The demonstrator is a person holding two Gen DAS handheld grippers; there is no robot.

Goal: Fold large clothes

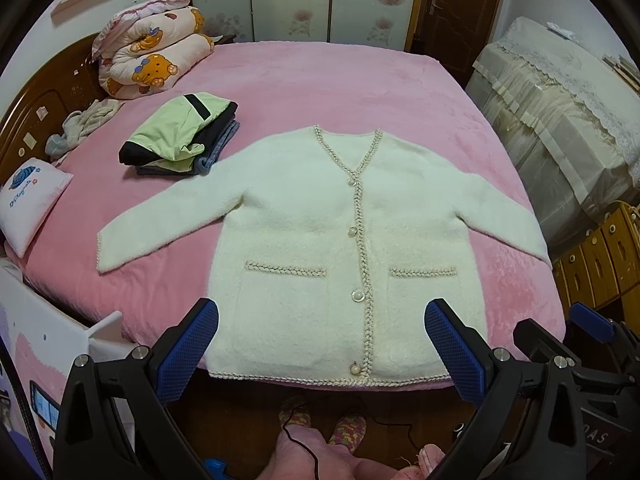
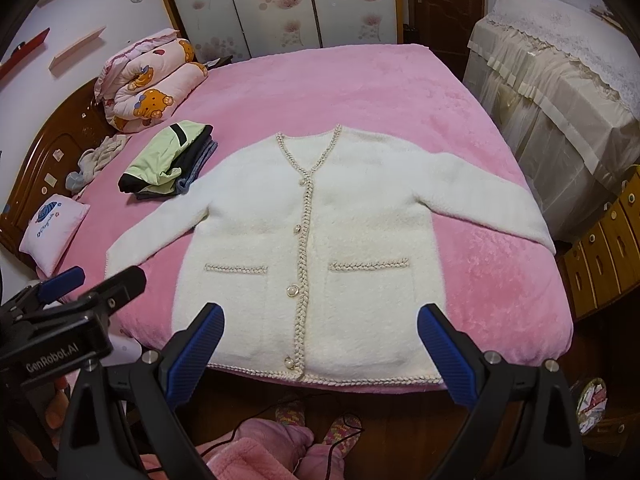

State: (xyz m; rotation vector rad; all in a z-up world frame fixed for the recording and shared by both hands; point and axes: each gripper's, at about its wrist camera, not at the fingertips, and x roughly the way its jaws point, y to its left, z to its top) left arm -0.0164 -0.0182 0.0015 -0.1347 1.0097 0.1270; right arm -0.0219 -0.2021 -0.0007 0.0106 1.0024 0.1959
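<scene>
A cream fuzzy cardigan (image 1: 304, 224) with braided trim and pearl buttons lies flat, face up, on the pink bed (image 1: 320, 80), both sleeves spread out to the sides. It also shows in the right wrist view (image 2: 360, 220). My left gripper (image 1: 322, 316) is open and empty, held above the cardigan's hem. My right gripper (image 2: 320, 322) is open and empty, also above the hem. The right gripper shows at the right edge of the left wrist view (image 1: 560, 326); the left gripper shows at the left of the right wrist view (image 2: 96, 280).
A stack of folded clothes (image 1: 180, 136) topped by a green garment lies left of the cardigan. A rolled bear-print quilt (image 1: 152, 52), a small pillow (image 1: 28, 204) and crumpled cloths (image 1: 80, 124) sit by the headboard. A covered cabinet (image 1: 560, 100) stands right of the bed.
</scene>
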